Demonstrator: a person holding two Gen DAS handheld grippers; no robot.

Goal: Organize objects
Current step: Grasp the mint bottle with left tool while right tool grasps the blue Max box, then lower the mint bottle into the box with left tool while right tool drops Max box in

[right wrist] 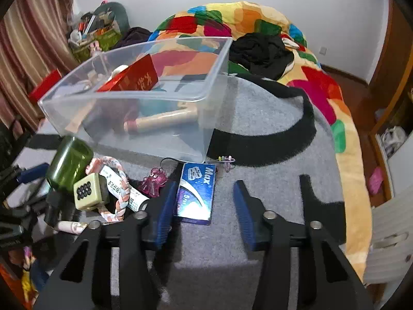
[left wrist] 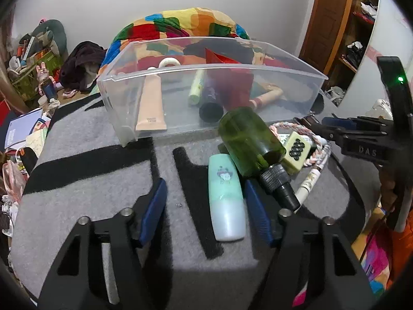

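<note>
A clear plastic bin (left wrist: 124, 95) (right wrist: 196, 118) stands on the grey and black blanket and holds tubes, a dark bottle and a red packet. My left gripper (left wrist: 205, 211) is open; a mint green tube (left wrist: 227, 201) lies between its fingers near the right pad. A green bottle with a black cap (left wrist: 249, 142) (right wrist: 69, 164) lies just beyond, beside a green tile block (left wrist: 296, 151) (right wrist: 87, 191) and a braided cord (right wrist: 121, 199). My right gripper (right wrist: 204, 204) is open around a blue Max box (right wrist: 196, 193). A pink octopus charm (right wrist: 153, 182) lies left of the box.
A colourful quilt (right wrist: 258, 18) with black clothing (right wrist: 260, 49) lies behind the bin. Clutter is piled at the left by the wall (left wrist: 33, 59). A wooden shelf (left wrist: 353, 33) stands at the right. The other gripper (left wrist: 361, 134) reaches in from the right.
</note>
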